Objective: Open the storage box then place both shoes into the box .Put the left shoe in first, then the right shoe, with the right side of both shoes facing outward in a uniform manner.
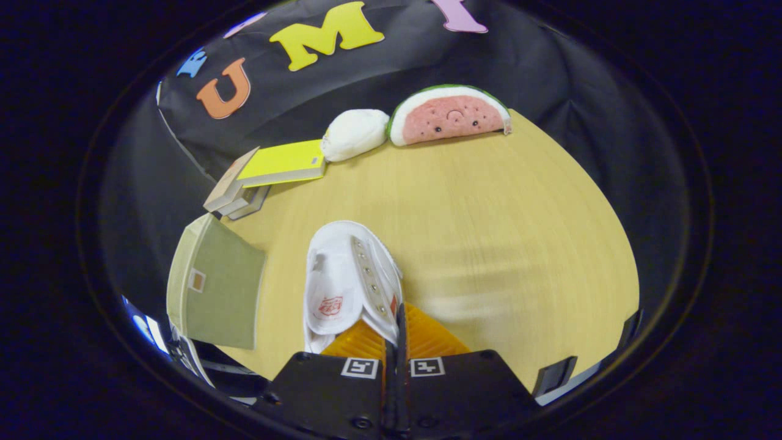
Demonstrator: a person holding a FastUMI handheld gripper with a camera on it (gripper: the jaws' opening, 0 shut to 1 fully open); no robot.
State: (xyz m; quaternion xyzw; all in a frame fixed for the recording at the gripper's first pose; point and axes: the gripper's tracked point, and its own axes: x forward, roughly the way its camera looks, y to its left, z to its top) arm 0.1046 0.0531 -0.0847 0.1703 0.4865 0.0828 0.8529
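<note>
the tongs (396, 324) pinch the white shoe's (342, 275) upper side wall, beside the olive storage box (214, 287).

Fingers (396, 342) closed together, pinching

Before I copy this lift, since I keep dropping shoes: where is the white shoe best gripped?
Grip the shoe on the thin side wall by the eyelet row, coming from the heel end above the opening. That edge stands up and is thin enough to pinch. The gripper seems shut on it there, jaws nearly together.
</note>
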